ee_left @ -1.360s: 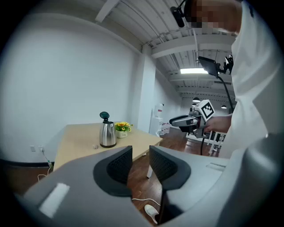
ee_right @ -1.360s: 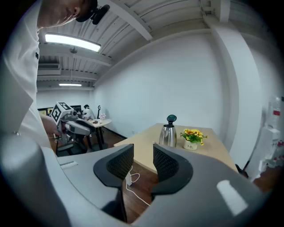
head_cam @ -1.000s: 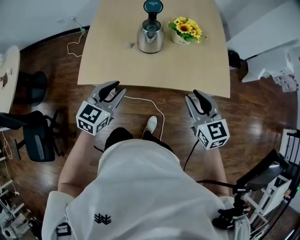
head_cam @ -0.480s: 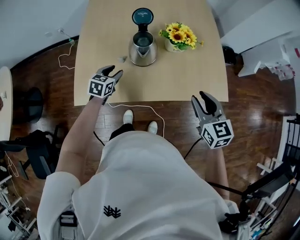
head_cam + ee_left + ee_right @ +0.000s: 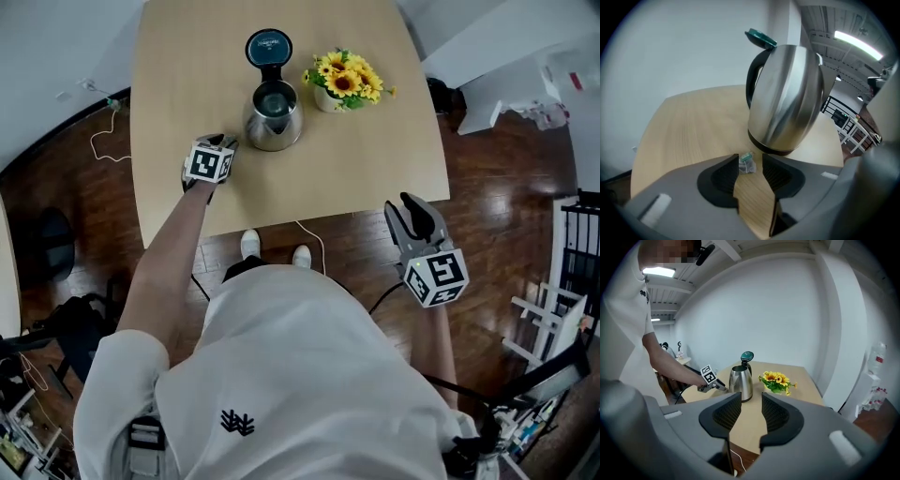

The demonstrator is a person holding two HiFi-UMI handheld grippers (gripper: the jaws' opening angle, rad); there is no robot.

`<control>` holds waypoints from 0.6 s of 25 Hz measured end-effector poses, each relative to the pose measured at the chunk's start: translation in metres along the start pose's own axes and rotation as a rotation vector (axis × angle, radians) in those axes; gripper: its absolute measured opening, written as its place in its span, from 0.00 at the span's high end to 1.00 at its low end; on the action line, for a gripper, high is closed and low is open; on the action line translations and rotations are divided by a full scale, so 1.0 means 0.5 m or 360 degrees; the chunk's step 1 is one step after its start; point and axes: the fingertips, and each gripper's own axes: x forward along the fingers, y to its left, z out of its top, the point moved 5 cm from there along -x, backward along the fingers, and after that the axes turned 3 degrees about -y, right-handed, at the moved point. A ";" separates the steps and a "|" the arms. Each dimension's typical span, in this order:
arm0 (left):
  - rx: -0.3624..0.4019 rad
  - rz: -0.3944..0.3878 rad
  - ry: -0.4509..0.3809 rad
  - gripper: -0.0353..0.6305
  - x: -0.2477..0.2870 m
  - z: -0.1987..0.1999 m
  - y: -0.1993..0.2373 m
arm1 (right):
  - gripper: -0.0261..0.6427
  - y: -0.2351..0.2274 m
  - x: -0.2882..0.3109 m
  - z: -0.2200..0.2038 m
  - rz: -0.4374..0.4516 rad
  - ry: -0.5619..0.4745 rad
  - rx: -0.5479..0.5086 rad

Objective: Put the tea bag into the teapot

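Reaching beside the teapot (image 5: pixel 785 98), your left gripper (image 5: pixel 751 159) stands wide open, the tea bag (image 5: pixel 746 163) lying loose between its tips; your right gripper (image 5: pixel 751 405) gapes empty.

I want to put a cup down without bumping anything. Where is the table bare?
The near right part of the table, between the teapot, the sunflowers and the front edge, is bare. So is the far left corner. It is crowded just left of the teapot, where the open left tool has the tea bag between its jaws.
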 end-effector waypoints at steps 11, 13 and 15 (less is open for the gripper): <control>0.0049 -0.0042 -0.0009 0.91 0.003 -0.008 0.011 | 0.76 0.003 0.005 -0.002 -0.0051 0.0072 0.0011; 0.0081 -0.0057 -0.0062 0.91 -0.028 0.011 0.007 | 0.76 0.005 0.010 0.002 -0.0040 0.0054 0.0012; 0.0109 -0.0077 -0.0118 0.91 -0.063 0.032 0.001 | 0.76 0.005 0.014 0.002 -0.0031 0.0033 0.0015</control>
